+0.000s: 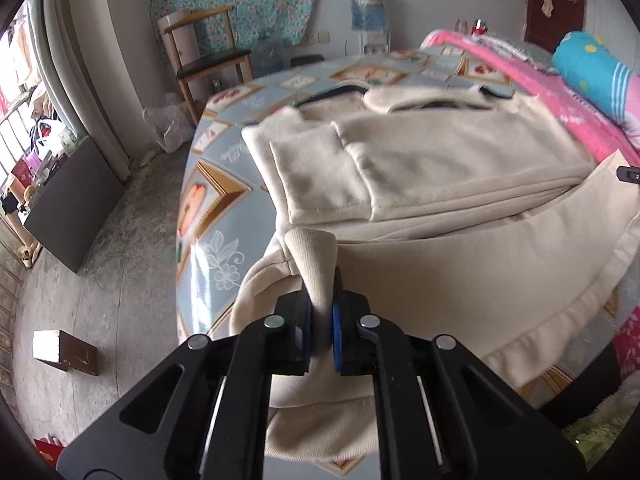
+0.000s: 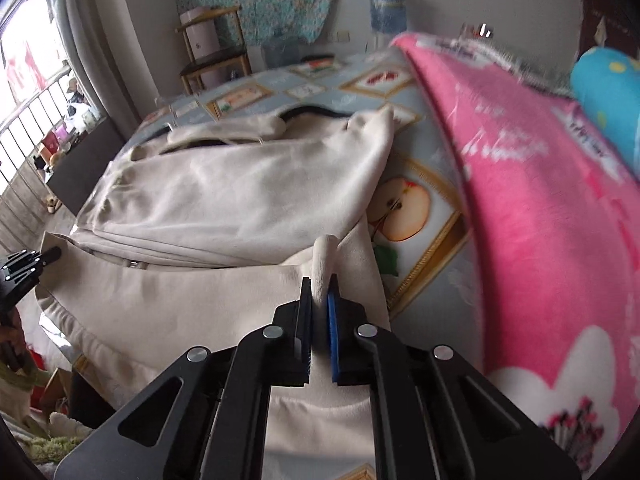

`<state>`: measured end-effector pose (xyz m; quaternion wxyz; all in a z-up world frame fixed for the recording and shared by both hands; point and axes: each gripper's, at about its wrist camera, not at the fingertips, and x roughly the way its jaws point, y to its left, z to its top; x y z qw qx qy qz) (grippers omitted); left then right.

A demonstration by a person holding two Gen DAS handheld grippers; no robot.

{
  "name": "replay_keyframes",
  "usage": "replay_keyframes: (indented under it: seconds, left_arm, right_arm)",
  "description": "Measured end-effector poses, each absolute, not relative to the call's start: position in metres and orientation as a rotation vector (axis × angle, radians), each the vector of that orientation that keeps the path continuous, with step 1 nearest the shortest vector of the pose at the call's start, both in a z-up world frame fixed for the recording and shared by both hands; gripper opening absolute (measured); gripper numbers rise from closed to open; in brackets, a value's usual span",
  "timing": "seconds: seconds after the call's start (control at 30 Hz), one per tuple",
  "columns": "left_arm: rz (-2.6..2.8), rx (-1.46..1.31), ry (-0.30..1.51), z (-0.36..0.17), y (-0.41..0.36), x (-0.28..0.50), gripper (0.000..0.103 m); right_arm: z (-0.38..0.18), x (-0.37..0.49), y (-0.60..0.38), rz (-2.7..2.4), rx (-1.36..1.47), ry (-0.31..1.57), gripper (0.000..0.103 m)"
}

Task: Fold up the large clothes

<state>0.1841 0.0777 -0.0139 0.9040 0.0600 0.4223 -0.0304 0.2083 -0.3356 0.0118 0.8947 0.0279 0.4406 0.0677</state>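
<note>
A large cream hooded sweatshirt lies on the bed, its sleeves folded across the body and its hood at the far end. My left gripper is shut on the ribbed hem at the garment's near left corner and holds it raised. My right gripper is shut on the hem at the near right corner of the same sweatshirt, also lifted. The hem edge hangs between the two grippers. The right gripper's tip shows at the left wrist view's right edge, and the left gripper shows at the right wrist view's left edge.
The bed has a blue sheet printed with fruit pictures. A pink blanket and a blue pillow lie to the right. A wooden chair, a dark cabinet and a small box stand on the floor to the left.
</note>
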Motion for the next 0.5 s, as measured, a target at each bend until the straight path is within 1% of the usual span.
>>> replay_keyframes:
  seconds: [0.23, 0.5]
  left_arm:
    - [-0.108, -0.008, 0.770, 0.026, 0.097, 0.152, 0.006]
    - [-0.163, -0.104, 0.664, 0.066, 0.113, 0.151, 0.006]
  right_arm:
    - [0.059, 0.169, -0.336, 0.076, 0.096, 0.788, 0.006]
    - [0.094, 0.175, -0.335, 0.050, 0.093, 0.684, 0.006]
